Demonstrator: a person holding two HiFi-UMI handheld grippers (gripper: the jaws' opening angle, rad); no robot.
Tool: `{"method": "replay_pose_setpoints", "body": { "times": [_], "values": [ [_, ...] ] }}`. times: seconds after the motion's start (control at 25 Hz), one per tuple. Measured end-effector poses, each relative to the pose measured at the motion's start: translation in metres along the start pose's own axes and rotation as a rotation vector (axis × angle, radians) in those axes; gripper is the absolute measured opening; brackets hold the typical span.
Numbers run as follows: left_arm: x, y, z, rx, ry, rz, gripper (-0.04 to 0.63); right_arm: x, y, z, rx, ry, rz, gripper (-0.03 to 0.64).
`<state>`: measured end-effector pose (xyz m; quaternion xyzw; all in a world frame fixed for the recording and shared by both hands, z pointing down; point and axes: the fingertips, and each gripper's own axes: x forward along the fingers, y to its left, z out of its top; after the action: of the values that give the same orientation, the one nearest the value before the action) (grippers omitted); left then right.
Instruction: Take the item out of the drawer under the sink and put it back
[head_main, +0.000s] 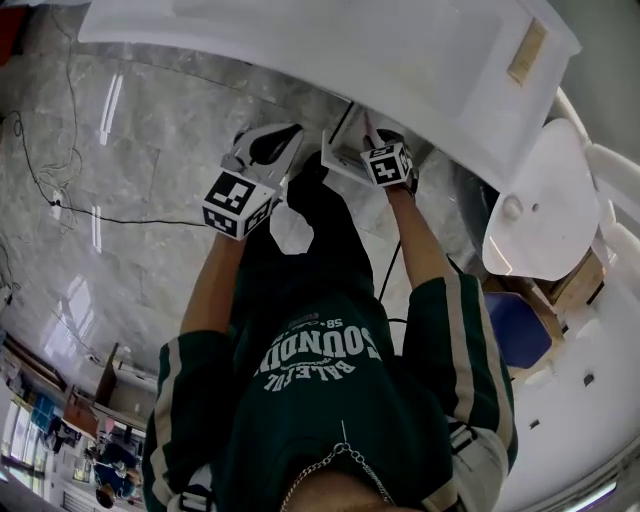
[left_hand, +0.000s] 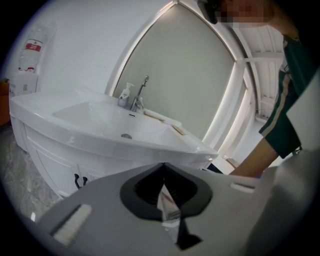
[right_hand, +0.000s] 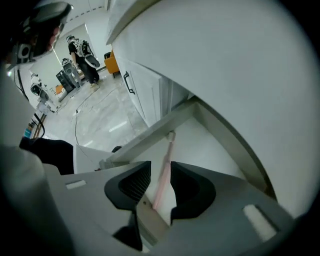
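- Small white tube (left_hand: 168, 209) with red print: pinched between the jaws of the left tool (left_hand: 163, 170), which are closed on it, tips meeting above it. Held out in the open, left of the drawer, near side of the sink unit.
- Thin pink stick (right_hand: 164, 172): lying on the white floor of the open drawer (right_hand: 212, 145), running away from the camera toward the drawer's far rail.
- Right tool (right_hand: 160, 169): jaws part open, reaching into the drawer, pink stick in the gap between them. Contact between pads and stick cannot be told.
- Drawer pulled out just under the overhanging white counter (head_main: 330, 60).
- Left gripper view: basin (left_hand: 95, 116) set in the counter, faucet (left_hand: 140, 94) at its far edge, soap bottle (left_hand: 125, 95) just left of the faucet, dark door handles (left_hand: 80, 181) on the cabinet below.
- Pale marbled floor (head_main: 150, 140) with a black cable (head_main: 120, 215) across it, left of the person.
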<state>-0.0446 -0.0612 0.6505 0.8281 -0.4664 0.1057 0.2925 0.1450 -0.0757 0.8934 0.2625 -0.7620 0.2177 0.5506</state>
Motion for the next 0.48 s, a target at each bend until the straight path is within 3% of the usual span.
{"method": "replay_pose_setpoints", "body": {
  "times": [0.48],
  "values": [
    [-0.018, 0.013, -0.032, -0.041, -0.022, 0.056, 0.051, 0.056, -0.012, -0.018, -0.106, 0.123, -0.045, 0.098]
  ]
}}
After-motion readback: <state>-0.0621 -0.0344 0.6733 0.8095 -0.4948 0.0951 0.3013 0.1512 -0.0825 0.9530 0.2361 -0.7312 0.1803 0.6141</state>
